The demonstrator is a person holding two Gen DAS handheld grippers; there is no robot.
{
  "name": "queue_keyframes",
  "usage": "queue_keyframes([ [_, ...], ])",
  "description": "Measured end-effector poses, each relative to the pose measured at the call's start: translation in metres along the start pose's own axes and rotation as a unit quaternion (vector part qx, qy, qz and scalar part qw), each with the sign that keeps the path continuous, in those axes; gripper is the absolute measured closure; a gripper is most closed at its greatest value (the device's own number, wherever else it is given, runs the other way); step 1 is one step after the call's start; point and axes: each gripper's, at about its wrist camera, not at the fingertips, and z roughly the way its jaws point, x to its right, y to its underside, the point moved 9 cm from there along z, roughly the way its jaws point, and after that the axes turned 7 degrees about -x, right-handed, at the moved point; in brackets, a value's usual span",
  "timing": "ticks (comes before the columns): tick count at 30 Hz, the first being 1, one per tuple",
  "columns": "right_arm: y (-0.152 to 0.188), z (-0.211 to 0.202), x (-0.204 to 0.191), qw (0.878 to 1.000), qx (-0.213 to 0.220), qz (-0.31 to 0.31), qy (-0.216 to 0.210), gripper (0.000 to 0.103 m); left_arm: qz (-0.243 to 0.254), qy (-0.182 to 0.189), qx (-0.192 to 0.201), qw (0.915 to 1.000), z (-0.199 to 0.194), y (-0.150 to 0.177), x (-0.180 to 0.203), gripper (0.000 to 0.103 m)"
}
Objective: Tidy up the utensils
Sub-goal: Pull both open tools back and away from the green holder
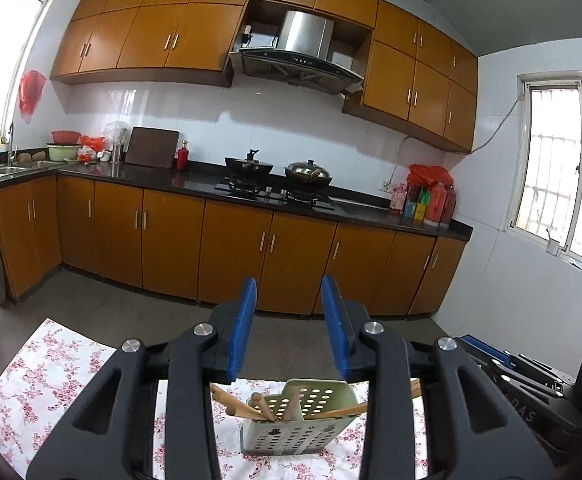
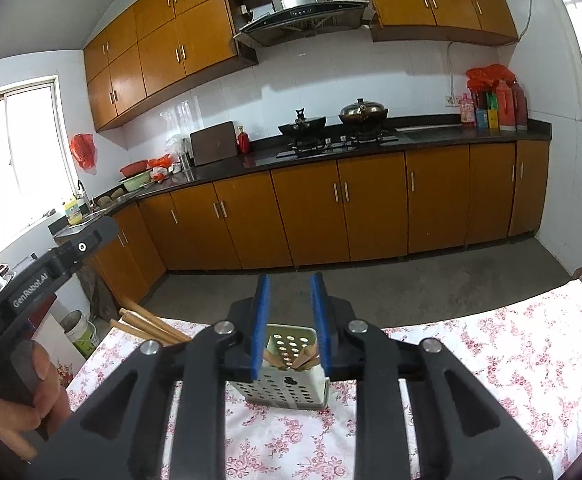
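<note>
**Both grippers raised over the holder, nothing gripped — tipping is the risk**

The left gripper (image 1: 289, 328) and the right gripper (image 2: 289, 326) both hang above the table (image 2: 511, 352), blue fingers apart, nothing between them. The perforated utensil holder (image 1: 295, 430) stands upright on the flowered cloth, below and just ahead of both grippers, at 6 o'clock in each wrist view. Several wooden chopsticks (image 1: 247, 408) sit in it, leaning out at different angles; one sticks out toward 3 o'clock in the left view. More wooden sticks (image 2: 151, 326) show at 9 o'clock in the right view, near the table's far left edge, half hidden by the gripper body; I cannot tell whether they lie on the cloth or stand in something.

Likely trouble:
- The holder looks light, so a finger catching a leaning chopstick on the way down could tip it.
- Chopsticks are thin and round, so a pinch off the shaft's line may let one roll or slip out.
- The cloth could slide under a push and drag the holder along.
- Both grippers aim at one spot, so they may collide.
</note>
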Motion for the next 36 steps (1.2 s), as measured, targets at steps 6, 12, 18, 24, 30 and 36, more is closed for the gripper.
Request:
queue_keyframes([
  [6, 0.001, -0.02, -0.002, 1.0, 0.022, -0.016, 0.016, 0.067, 0.005, 0.001, 0.007, 1.0, -0.018, 0.001, -0.001, 0.066],
  [12, 0.007, -0.05, -0.008, 0.997, 0.056, -0.038, 0.035, 0.045, 0.011, -0.014, 0.014, 0.9998, -0.042, 0.009, -0.014, 0.052],
  [18, 0.015, -0.067, -0.011, 0.995, 0.076, -0.045, 0.044, 0.008, 0.016, -0.031, 0.004, 0.9994, -0.052, 0.021, -0.03, 0.031],
  [24, 0.029, -0.075, -0.005, 0.993, 0.086, -0.044, 0.069, 0.004, 0.046, -0.055, -0.007, 0.9974, -0.056, 0.042, -0.036, 0.005],
  [30, 0.042, -0.069, 0.01, 0.994, 0.066, -0.019, 0.086, 0.004, 0.073, -0.102, -0.008, 0.9921, -0.062, 0.059, -0.044, 0.002],
  [36, 0.054, -0.073, 0.022, 0.993, 0.065, -0.004, 0.099, 0.004, 0.066, -0.114, -0.021, 0.991, -0.066, 0.077, -0.057, 0.002],
])
